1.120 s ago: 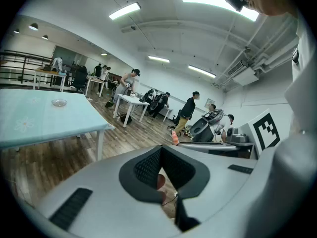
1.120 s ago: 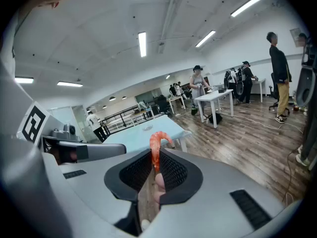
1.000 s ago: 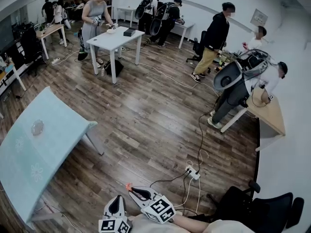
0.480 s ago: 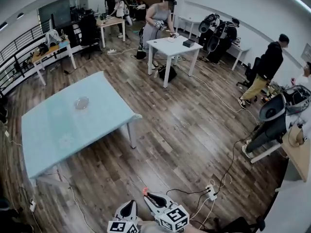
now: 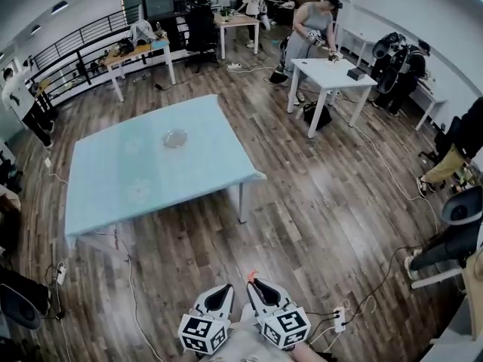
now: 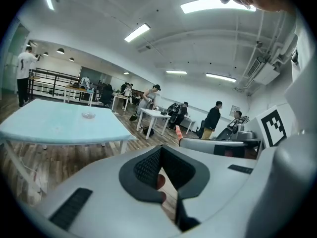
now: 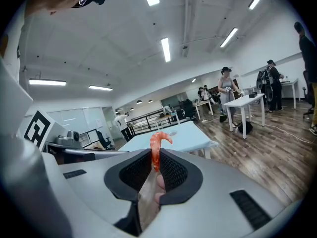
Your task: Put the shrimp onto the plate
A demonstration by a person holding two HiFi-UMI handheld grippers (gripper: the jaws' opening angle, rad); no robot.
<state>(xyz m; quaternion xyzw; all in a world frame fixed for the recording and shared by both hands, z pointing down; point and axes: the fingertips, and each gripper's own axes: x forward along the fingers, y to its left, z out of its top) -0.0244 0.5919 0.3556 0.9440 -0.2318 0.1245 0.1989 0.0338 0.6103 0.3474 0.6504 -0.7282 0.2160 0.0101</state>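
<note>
Below, head view: left gripper (image 5: pixel 223 290) and right gripper (image 5: pixel 256 284) sit side by side at the lower edge of the frame, held over the wood floor (image 5: pixel 317 217), tips pointing up-frame toward a light blue table (image 5: pixel 113 194). A small orange-pink shrimp (image 5: pixel 251 277) sticks out past the right gripper's tip. A clear plate (image 5: pixel 175 137) rests on the far half of the table top, well apart from both grippers and from the shrimp. Beyond it stands a white table (image 5: pixel 332 70) with a person (image 5: pixel 311 27) at it, and a power strip (image 5: pixel 339 320) lies on the floor just right of the grippers. Left gripper view: the two dark pads are pressed together at the tip (image 6: pixel 159 149), with nothing clamped between them. The shrimp (image 6: pixel 178 132) shows to the right, at the other gripper's tip, while the table (image 6: pixel 59 128) and plate (image 6: pixel 88 115) lie ahead to the left. Right gripper view: the jaws (image 7: pixel 154 156) pinch the shrimp (image 7: pixel 156 148) by its lower body. It stands upright, its curled end rising above the pads, and the blue table (image 7: pixel 188 135) lies ahead, well apart from it.
</note>
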